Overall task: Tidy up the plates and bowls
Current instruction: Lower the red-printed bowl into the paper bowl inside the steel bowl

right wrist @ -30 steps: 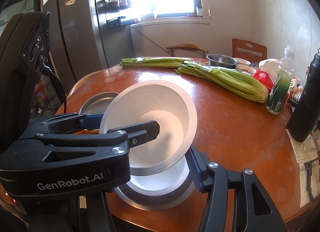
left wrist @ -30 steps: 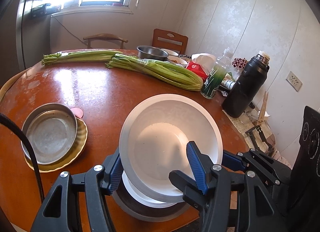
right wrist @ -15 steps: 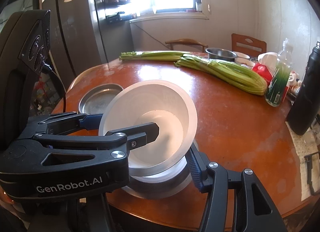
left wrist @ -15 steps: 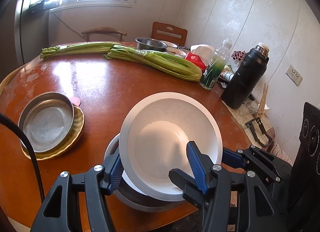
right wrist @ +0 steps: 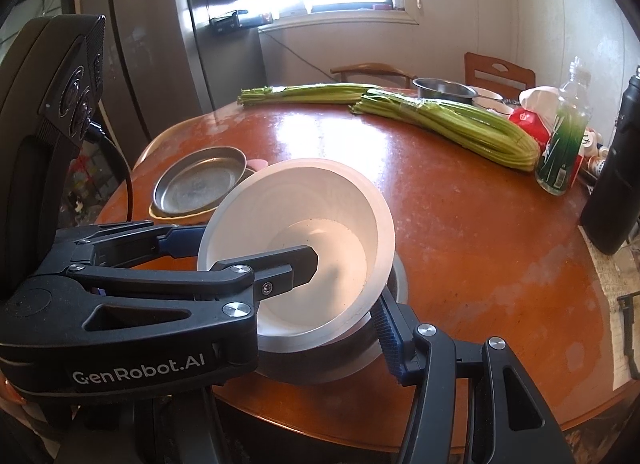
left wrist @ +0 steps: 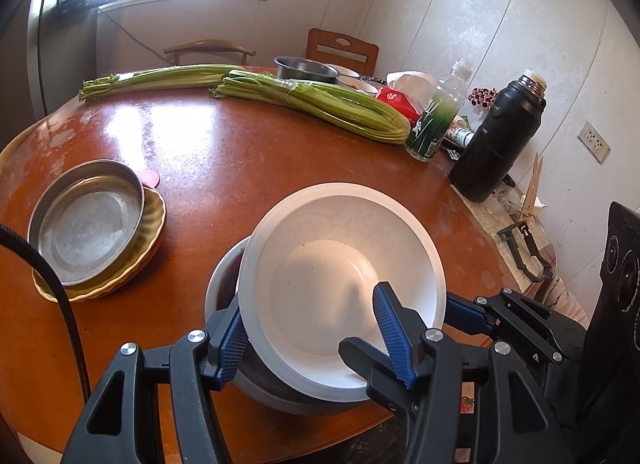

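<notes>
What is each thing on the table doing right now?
white bowl: tilted, empty, over the gray bowl
gray bowl: upright on the table
left claw: shut on the white bowl
right claw: one pad at the white bowl, grip unclear
metal pan: empty, on the yellow plate
flask: upright

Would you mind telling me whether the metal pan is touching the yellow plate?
Touching. The left wrist view shows the metal pan resting directly on the yellow plate, whose scalloped rim shows around the pan's right and lower edges.
</notes>
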The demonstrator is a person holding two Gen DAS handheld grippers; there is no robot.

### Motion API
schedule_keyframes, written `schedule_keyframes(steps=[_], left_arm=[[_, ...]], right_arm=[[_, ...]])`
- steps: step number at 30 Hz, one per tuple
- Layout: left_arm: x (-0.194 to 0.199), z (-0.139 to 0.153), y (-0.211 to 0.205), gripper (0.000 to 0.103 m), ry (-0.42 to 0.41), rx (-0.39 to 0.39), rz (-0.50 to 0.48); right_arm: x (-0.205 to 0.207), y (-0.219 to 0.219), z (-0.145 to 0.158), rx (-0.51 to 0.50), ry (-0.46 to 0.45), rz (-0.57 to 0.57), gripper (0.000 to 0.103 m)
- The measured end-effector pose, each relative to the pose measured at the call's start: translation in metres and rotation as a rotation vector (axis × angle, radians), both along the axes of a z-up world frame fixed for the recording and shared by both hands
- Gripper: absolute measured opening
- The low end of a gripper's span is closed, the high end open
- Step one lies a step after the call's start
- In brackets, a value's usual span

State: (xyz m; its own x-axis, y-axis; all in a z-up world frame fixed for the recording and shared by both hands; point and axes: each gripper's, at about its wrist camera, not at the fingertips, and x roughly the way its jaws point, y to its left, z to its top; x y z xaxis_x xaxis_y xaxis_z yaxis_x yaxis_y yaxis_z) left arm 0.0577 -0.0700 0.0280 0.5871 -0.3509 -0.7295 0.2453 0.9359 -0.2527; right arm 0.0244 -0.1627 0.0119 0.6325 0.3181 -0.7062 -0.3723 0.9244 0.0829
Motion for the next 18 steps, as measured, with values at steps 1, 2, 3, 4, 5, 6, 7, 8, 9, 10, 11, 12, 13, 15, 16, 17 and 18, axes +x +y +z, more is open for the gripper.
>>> schedule_keyframes(steps=[1, 2, 3, 4, 5, 6, 7, 8, 9, 10, 11, 12, 13, 15, 16, 17, 18], left_arm=[[0.000, -0.001, 0.000, 0.059, -0.001, 0.004, -0.001], [0.001, -0.001, 0.000, 0.059, 0.003, 0.003, -0.001], [0.003, -0.002, -0.001, 0.059, 0.007, 0.001, 0.000], [0.003, -0.003, -0.001, 0.059, 0.009, 0.003, -0.001], [0.003, -0.004, -0.001, 0.059, 0.009, 0.004, -0.002], [0.004, -0.005, -0.001, 0.059, 0.011, 0.004, -0.001], [0.005, -0.006, 0.000, 0.059, 0.015, 0.003, 0.002], [0.005, -0.007, 0.000, 0.059, 0.018, 0.002, 0.002], [0.006, -0.008, 0.000, 0.059, 0.020, 0.002, 0.003], [0.006, -0.008, 0.000, 0.059, 0.021, 0.001, 0.003], [0.006, -0.009, 0.001, 0.059, 0.022, 0.002, 0.004], [0.006, -0.009, 0.001, 0.059, 0.021, 0.003, 0.003], [0.007, -0.009, 0.001, 0.059, 0.021, 0.004, 0.003], [0.007, -0.010, 0.002, 0.059, 0.023, 0.002, 0.005], [0.007, -0.010, 0.002, 0.059, 0.023, 0.001, 0.005], [0.007, -0.011, 0.003, 0.059, 0.023, 0.003, 0.005], [0.007, -0.011, 0.002, 0.059, 0.025, 0.005, 0.006]], right_arm=[[0.000, 0.000, -0.001, -0.001, 0.002, -0.001, 0.058], [0.001, 0.000, -0.001, -0.002, 0.004, -0.001, 0.058], [0.001, 0.000, -0.002, -0.003, 0.006, -0.002, 0.058], [0.001, 0.000, -0.003, -0.007, 0.006, -0.003, 0.058], [0.001, 0.001, -0.003, -0.012, 0.003, -0.001, 0.058], [0.001, 0.001, -0.004, -0.014, 0.003, -0.001, 0.058], [0.001, 0.001, -0.005, -0.015, 0.006, -0.002, 0.058], [0.001, 0.001, -0.005, -0.014, 0.010, -0.004, 0.058], [0.002, 0.001, -0.006, -0.015, 0.011, -0.004, 0.058], [0.002, 0.002, -0.006, -0.017, 0.010, -0.003, 0.058], [0.001, 0.002, -0.006, -0.018, 0.009, -0.003, 0.058], [0.001, 0.002, -0.006, -0.017, 0.011, -0.003, 0.058], [0.002, 0.001, -0.007, -0.017, 0.012, -0.002, 0.058], [0.002, 0.000, -0.007, -0.016, 0.013, -0.003, 0.058], [0.002, 0.001, -0.007, -0.017, 0.013, -0.002, 0.058], [0.002, 0.001, -0.008, -0.018, 0.012, -0.002, 0.058], [0.002, 0.001, -0.008, -0.020, 0.015, -0.003, 0.058]])
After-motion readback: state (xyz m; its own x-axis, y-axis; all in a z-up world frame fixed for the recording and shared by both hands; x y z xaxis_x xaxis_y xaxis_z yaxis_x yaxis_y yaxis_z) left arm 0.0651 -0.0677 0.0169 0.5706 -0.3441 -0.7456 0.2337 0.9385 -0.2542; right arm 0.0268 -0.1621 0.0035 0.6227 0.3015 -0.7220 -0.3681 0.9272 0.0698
